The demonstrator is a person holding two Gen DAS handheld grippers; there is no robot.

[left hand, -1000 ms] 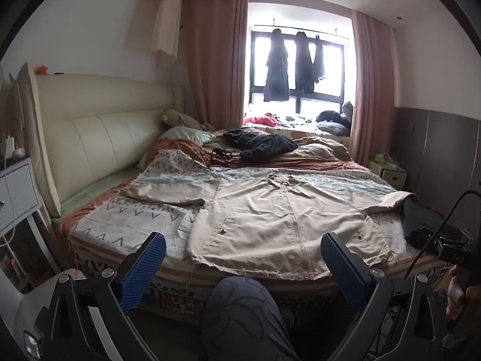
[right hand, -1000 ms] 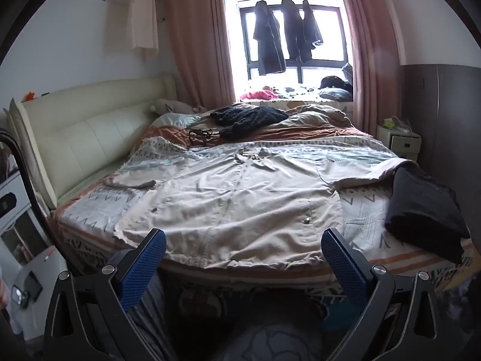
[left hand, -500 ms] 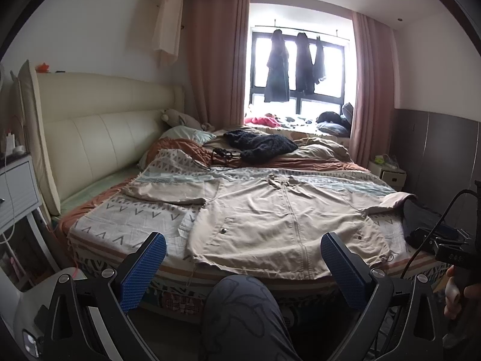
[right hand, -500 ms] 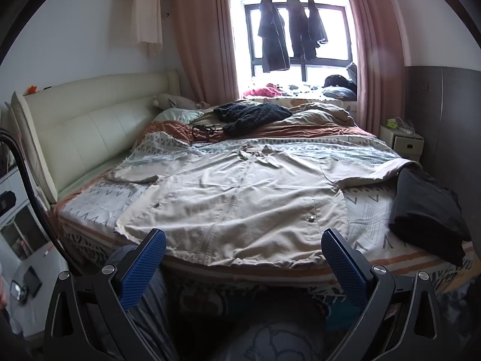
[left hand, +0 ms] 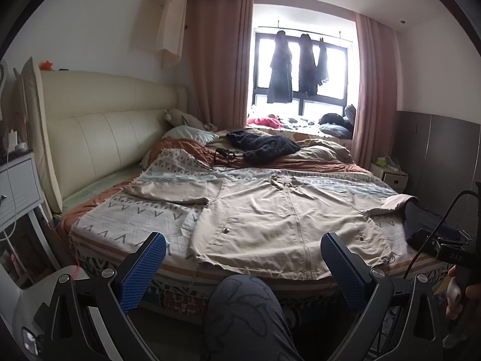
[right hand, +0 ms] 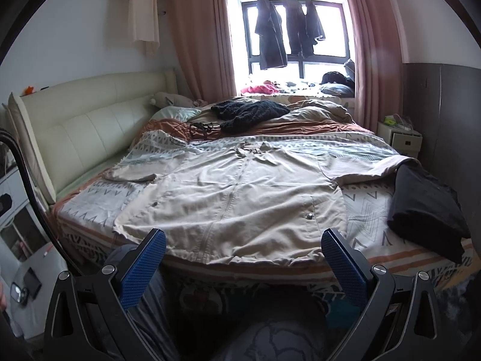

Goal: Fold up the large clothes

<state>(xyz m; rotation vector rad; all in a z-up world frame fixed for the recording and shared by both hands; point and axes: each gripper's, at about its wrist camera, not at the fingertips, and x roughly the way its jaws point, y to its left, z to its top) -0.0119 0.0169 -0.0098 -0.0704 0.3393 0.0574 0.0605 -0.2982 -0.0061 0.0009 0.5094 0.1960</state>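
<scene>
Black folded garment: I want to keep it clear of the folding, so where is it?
In the right wrist view the black folded garment sits at the bed's right edge, at the beige jacket's right sleeve end.

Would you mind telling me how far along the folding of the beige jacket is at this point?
Done: the beige jacket lies spread flat on the bed, front up, sleeves out to the sides. In hand: nothing; the left gripper and right gripper are both open, short of the hem. Left: every fold, as no sleeve or hem is turned over yet.
</scene>
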